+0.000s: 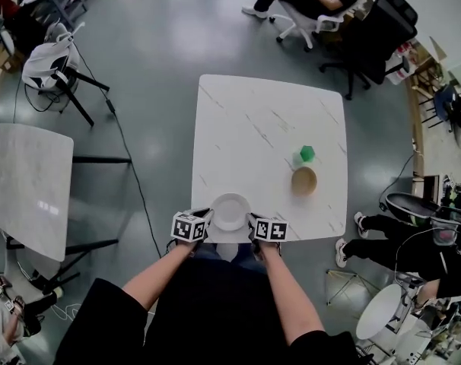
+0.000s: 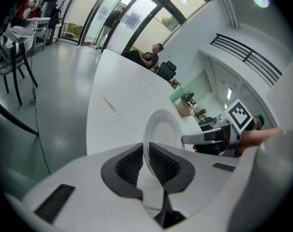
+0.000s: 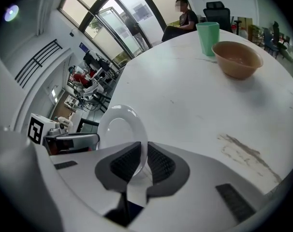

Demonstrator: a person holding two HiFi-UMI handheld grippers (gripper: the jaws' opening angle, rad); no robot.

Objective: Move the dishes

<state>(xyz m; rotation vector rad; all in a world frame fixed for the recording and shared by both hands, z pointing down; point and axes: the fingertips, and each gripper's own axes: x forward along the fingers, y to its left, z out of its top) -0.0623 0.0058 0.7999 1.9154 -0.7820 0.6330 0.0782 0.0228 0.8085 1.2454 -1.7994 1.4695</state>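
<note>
Two grippers are closed on one white plate (image 1: 230, 211), which is found close to the near edge of the white worktop (image 1: 246, 128). At the left, the left gripper (image 1: 208, 215) is set against the plate's left rim. In the left gripper view its ribbed black fingers (image 2: 128, 163) are drawn almost together, and only the thin rim is pinched between them. The plate is seen edge-on there, reaching away from the fingers toward the other gripper. Whether it is resting on the worktop or raised just clear of it cannot be told.

At the plate's right rim the right gripper (image 1: 253, 220) is placed, directly opposite the left one. Its fingers (image 3: 161, 164) are likewise narrowed to a slit, and the rim is clamped between them.

Further right and farther from the person, a tan bowl (image 1: 303, 181) is seen standing on the worktop, well apart from the plate. A green cup (image 1: 307, 154) is seen upright just beside the bowl, on its far side. Pale grey veining is visible across the worktop.
</note>
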